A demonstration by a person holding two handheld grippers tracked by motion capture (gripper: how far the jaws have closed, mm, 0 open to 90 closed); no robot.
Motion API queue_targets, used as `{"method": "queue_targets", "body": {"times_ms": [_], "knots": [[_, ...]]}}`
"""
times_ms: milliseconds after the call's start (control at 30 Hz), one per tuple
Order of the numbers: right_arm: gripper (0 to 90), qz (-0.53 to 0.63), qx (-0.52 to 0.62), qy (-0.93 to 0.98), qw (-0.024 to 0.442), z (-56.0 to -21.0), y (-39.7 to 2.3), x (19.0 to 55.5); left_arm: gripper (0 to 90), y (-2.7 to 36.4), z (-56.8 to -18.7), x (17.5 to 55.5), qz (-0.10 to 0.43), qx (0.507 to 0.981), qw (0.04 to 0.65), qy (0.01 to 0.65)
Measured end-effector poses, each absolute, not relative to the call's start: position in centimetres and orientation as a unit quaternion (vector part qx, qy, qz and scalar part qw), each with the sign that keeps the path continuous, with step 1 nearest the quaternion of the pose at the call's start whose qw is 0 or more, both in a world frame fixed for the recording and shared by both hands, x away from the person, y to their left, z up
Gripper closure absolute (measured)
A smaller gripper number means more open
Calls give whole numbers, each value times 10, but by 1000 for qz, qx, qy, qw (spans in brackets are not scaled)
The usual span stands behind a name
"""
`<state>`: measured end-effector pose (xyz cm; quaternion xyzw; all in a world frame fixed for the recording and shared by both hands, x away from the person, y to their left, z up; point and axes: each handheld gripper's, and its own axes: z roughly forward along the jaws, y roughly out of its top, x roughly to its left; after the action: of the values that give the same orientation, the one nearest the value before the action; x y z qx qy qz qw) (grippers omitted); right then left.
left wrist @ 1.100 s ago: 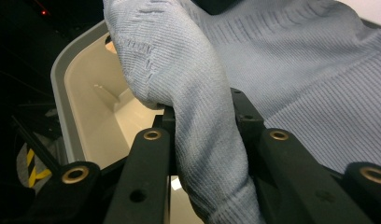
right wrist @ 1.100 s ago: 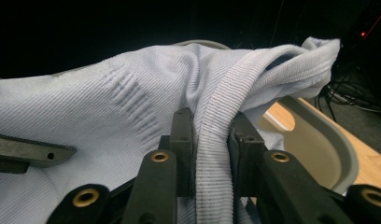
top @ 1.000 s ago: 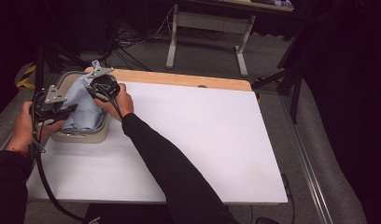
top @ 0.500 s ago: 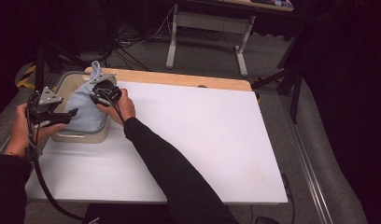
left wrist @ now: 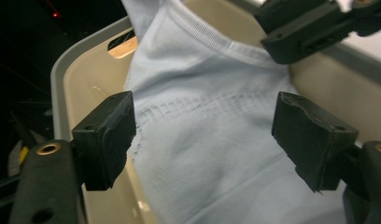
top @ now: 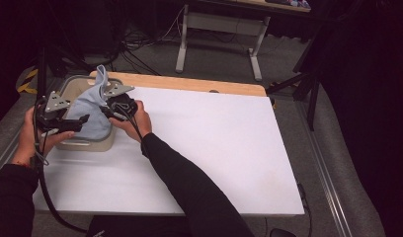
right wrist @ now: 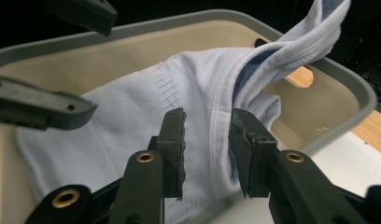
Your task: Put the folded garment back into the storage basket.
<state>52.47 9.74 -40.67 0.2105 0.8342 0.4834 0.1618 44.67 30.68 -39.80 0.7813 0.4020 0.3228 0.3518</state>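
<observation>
Change: since the earlier frame my left gripper (top: 83, 119) has let go of the light blue garment (top: 93, 111) & sits back at the bin's near-left side; jaws have just been opening. Right gripper (top: 106, 109) has shifted over the bin's right rim; its jaws have just been opening a bit too.
Left gripper: released. In the left gripper view the pads (left wrist: 109, 135) stand wide apart, cloth lies under & between them, no pad pressing on it.
Right gripper: part open. In the right gripper view the garment's ribbed hem (right wrist: 221, 116) runs thru the gap betw the pads (right wrist: 174, 144); can't see either pad pinching it, so I call it loose.
Garment: light blue knit, bunched inside the beige bin (top: 88, 144), one end sticking up over the far rim.
Bin: grey-rimmed, on the white table top (top: 214, 148) at its far-left corner, wooden edge strip (top: 189, 83) just behind.
Hands: both on the grippers, sleeves dark, forearms in from the bottom of the high view.
</observation>
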Motion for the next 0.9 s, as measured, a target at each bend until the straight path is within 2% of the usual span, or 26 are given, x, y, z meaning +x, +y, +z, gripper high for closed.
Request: {"method": "queue_targets", "body": {"times_ms": [333,633,900], "knots": [[648,481,181,836,192,-399,78,502,214,299,-394,444,326,780,363,393],[641,484,170,834,202,-397,60,488,215,292,-390,442,335,775,373,385],[606,487,153,831,222,-388,27,472,207,287,-384,448,342,769,378,386]]}}
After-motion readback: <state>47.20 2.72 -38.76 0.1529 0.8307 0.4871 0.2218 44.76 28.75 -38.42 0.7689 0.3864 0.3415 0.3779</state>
